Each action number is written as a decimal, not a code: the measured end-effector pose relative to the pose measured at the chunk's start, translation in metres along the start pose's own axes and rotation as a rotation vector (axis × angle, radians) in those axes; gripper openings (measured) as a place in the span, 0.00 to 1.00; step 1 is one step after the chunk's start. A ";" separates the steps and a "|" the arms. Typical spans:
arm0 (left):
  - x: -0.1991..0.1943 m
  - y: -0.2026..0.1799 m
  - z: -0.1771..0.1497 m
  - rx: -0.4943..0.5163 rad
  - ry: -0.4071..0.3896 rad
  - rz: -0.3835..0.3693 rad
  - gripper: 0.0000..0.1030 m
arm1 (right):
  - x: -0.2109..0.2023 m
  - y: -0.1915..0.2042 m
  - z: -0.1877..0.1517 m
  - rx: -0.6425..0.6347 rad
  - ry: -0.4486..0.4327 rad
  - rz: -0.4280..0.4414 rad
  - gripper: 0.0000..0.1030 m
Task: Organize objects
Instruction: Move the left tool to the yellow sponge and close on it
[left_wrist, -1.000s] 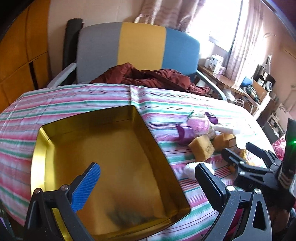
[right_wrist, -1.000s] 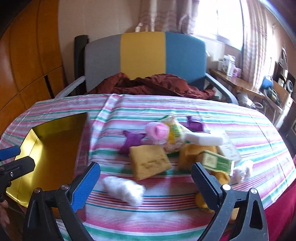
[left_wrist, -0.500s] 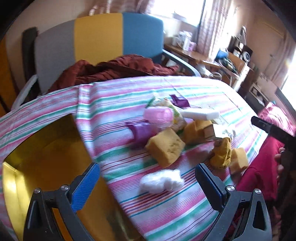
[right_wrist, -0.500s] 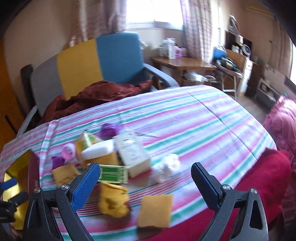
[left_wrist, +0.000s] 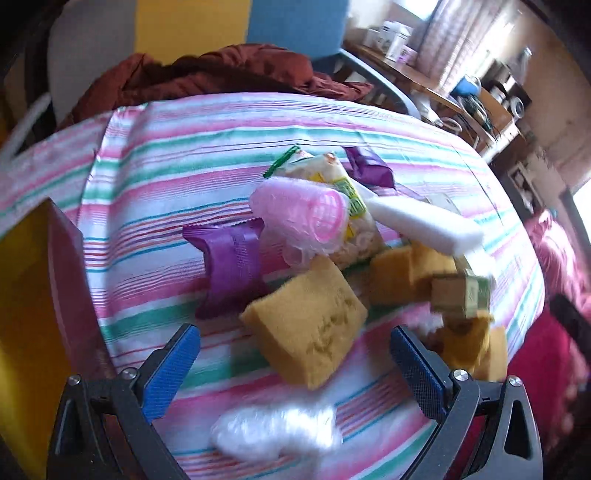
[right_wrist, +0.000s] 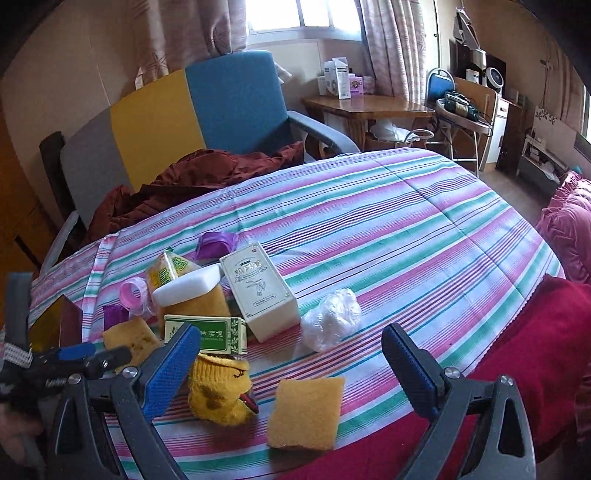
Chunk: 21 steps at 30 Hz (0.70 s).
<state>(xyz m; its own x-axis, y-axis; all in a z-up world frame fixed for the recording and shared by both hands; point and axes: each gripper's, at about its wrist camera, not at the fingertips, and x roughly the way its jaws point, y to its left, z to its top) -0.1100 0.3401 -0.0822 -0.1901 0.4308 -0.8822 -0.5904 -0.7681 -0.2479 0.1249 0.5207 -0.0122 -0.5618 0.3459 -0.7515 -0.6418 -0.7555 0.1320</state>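
Yellow sponges: three – lower centre (right_wrist: 306, 411), left (right_wrist: 131, 341), under white foam block (right_wrist: 197, 302). Purple packets: two (left_wrist: 232, 266) (left_wrist: 369, 168). Cartons: two, cream (right_wrist: 258, 290), green (right_wrist: 205, 334). Clear plastic wads: two (right_wrist: 330, 319) (left_wrist: 275, 430). Yellow sock: one (right_wrist: 219, 389).

Window (right_wrist: 291, 14) daylight, left-view motion blur, fisheye vignetting.

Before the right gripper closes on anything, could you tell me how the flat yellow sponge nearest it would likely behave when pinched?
The yellow sponge looks porous, so it would probably compress and feel light. It lies flat on the striped cloth, so the right gripper, open above it, may need its edges.
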 end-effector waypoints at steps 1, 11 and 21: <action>0.005 0.002 0.002 -0.019 0.005 -0.015 1.00 | 0.001 0.000 0.000 -0.005 0.001 0.005 0.97; 0.008 0.000 0.001 -0.001 -0.034 -0.071 0.53 | 0.004 0.011 -0.001 -0.042 0.020 0.039 0.97; -0.062 0.015 -0.011 0.041 -0.189 -0.102 0.52 | 0.003 0.046 0.006 -0.106 0.001 0.089 0.93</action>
<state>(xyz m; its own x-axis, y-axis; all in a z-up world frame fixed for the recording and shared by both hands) -0.0982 0.2966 -0.0361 -0.2693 0.5892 -0.7618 -0.6446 -0.6980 -0.3120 0.0910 0.4906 -0.0049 -0.6133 0.2740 -0.7408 -0.5304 -0.8378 0.1293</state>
